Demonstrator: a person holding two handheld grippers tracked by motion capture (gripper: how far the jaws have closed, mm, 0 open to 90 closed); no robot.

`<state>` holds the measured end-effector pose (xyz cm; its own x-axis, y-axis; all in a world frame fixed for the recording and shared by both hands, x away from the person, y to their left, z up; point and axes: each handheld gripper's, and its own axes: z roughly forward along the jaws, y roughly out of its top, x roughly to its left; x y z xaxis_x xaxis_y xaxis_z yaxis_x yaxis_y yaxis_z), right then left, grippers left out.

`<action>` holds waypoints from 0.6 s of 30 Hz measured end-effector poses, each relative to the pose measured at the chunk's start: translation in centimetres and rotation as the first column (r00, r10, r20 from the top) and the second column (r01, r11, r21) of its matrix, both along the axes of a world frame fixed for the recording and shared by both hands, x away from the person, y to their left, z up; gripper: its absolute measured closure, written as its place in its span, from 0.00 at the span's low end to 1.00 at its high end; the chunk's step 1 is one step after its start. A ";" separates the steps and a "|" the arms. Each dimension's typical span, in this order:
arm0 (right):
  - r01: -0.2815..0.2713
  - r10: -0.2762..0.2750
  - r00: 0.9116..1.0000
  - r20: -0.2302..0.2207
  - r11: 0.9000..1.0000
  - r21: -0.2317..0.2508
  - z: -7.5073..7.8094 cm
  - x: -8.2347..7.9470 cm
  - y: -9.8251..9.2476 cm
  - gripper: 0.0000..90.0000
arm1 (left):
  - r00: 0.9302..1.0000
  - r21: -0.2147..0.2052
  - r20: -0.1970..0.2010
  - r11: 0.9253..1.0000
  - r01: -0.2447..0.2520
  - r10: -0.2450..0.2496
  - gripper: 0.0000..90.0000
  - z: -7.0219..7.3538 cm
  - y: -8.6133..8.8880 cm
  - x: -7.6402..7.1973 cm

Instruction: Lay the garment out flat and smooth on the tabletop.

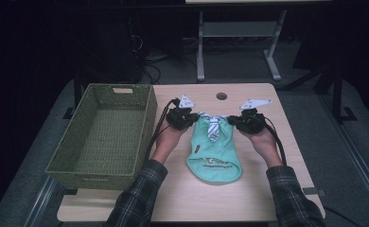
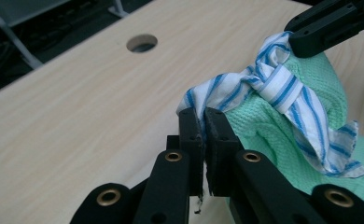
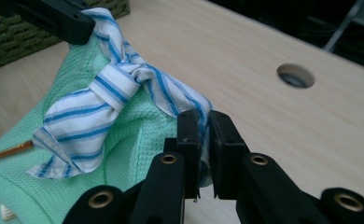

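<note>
The green garment [image 1: 214, 151] is lying on the table [image 1: 249, 189]; its striped collar [image 2: 245, 86] is being pinched by both the left gripper [image 2: 203, 122] and the right gripper [image 3: 199, 123]. It should probably be lifted evenly.

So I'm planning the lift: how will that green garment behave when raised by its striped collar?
Probably floppy: the green garment lies flat and creased, so it should hang. Likely light; thin knit. The striped collar may stretch between the left gripper and right gripper.

basket [image 1: 102, 135] left of garment [image 1: 215, 149], on table [image 1: 182, 194]
</note>
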<state>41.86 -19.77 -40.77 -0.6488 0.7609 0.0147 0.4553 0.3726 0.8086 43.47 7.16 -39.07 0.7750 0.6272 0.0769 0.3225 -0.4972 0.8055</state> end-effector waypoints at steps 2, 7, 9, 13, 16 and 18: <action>0.016 -0.016 0.999 0.045 1.000 0.001 0.7 -0.2 0.1 0.92 | 1.000 0.009 0.027 1.000 0.005 -0.005 0.96 0.5 -0.1 -0.3; 0.000 0.001 0.996 0.088 1.000 -0.008 0.3 -1.7 0.1 0.92 | 0.995 0.012 0.092 0.999 0.041 -0.042 0.96 0.4 0.1 -2.6; -0.014 0.016 0.995 0.094 1.000 -0.020 0.1 -2.6 0.2 0.92 | 0.994 0.015 0.098 0.999 0.052 -0.053 0.96 0.1 0.3 -3.4; -0.035 0.039 0.992 0.120 0.999 -0.034 -0.6 -4.2 0.5 0.92 | 0.991 0.036 0.115 0.997 0.071 -0.075 0.95 -0.3 0.7 -4.9; -0.039 0.044 0.990 0.131 0.998 -0.038 -0.5 -4.9 0.7 0.92 | 0.990 0.023 0.125 0.998 0.062 -0.064 0.96 0.0 0.7 -4.9; -0.030 0.037 0.986 0.162 0.999 -0.043 0.0 -4.8 0.8 0.92 | 0.989 0.011 0.136 0.999 0.053 -0.054 0.95 0.5 0.8 -4.6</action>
<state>37.02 -19.00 -40.73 -0.6652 0.7364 -0.1235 0.3058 0.4195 0.8547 38.85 7.95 -38.53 0.7894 0.5844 0.1880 0.1831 -0.5164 0.8366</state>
